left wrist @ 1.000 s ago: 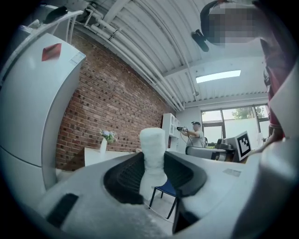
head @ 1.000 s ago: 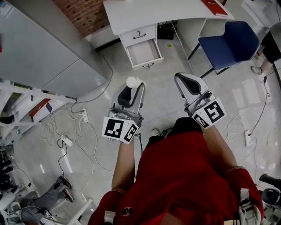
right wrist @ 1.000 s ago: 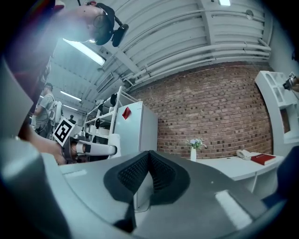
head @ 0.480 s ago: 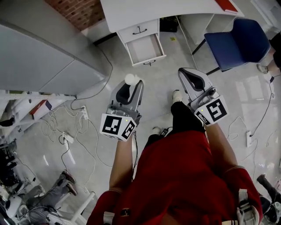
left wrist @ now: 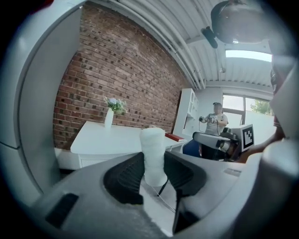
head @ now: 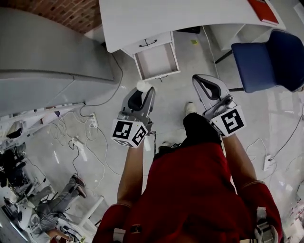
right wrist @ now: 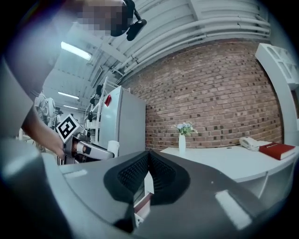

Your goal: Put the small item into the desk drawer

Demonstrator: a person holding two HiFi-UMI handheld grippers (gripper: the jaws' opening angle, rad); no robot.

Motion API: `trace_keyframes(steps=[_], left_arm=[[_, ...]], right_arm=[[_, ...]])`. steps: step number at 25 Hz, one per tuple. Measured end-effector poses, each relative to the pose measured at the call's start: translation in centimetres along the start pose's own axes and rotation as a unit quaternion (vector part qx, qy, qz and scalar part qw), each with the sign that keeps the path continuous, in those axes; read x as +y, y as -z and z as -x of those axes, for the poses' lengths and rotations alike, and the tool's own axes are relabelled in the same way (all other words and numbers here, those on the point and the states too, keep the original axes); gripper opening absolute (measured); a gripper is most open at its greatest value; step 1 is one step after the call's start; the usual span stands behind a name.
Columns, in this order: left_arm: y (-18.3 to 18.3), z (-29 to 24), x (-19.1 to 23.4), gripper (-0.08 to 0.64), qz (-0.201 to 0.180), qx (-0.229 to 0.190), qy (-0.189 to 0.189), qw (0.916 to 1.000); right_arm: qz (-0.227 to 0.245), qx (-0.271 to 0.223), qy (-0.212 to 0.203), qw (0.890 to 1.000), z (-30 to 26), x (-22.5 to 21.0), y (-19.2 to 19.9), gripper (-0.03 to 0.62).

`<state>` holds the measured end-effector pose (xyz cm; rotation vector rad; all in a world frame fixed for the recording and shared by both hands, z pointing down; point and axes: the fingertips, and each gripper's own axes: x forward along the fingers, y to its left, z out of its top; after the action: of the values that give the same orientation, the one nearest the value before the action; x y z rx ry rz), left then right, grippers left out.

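My left gripper (head: 141, 90) is shut on a small white cylinder (head: 142, 85), which stands upright between the ribbed pads (left wrist: 126, 179) in the left gripper view as the white cylinder (left wrist: 153, 156). The white desk (head: 156, 16) lies ahead, its lower drawer (head: 156, 60) pulled open and showing a bare inside. The cylinder hangs over the floor just short of the drawer's front. My right gripper (head: 199, 80) is level with the left one, to its right, shut with nothing between its pads (right wrist: 148, 175).
A blue chair (head: 266, 59) stands right of the desk. A red book (head: 262, 9) lies on the desk's right end, a white vase (left wrist: 109, 117) with flowers on it. A grey cabinet (head: 42, 52) stands at left, cables (head: 85, 142) on the floor. Another person (left wrist: 215, 119) stands far off.
The desk and open drawer have drawn nearer in the head view as I walk toward them. Both grippers keep their pose, the left still holding the cylinder.
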<state>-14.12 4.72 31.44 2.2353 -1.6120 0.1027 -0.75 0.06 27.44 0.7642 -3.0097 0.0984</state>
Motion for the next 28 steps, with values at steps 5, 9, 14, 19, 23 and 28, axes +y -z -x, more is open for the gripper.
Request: trace_keyframes(steps=[5,9,14,19,23,28], left_arm=[[1.9,-7.3,2.1,0.133,0.012,0.037,-0.016,0.9991],[4.0,-11.6,3.7,0.133,0.015,0.064,-0.022,0.9976],[7.7,-16.3,5.9,0.135,0.025,0.110,-0.014,0.9935],[11.5,-20.7,9.0,0.135,0.035,0.149,-0.017,0.9881],[15.0,-23.4,10.5,0.135,0.053,0.177,-0.012,0.9827],[19.1,-26.3,12.6,0.135,0.060,0.210,-0.015,0.9758]], right_arm=[[-0.022,0.013,-0.015,1.000,-2.8,-6.4,2.2,0.006],[-0.032,0.016,-0.021,0.999,-4.1,-9.6,3.6,0.006],[-0.041,0.034,-0.022,0.998,-5.0,-12.1,6.2,0.006],[-0.051,0.045,-0.015,0.998,-6.1,-13.3,8.7,0.006],[-0.054,0.067,-0.006,0.996,-6.4,-13.8,12.3,0.006],[-0.049,0.074,-0.002,0.996,-8.5,-14.9,16.6,0.006]])
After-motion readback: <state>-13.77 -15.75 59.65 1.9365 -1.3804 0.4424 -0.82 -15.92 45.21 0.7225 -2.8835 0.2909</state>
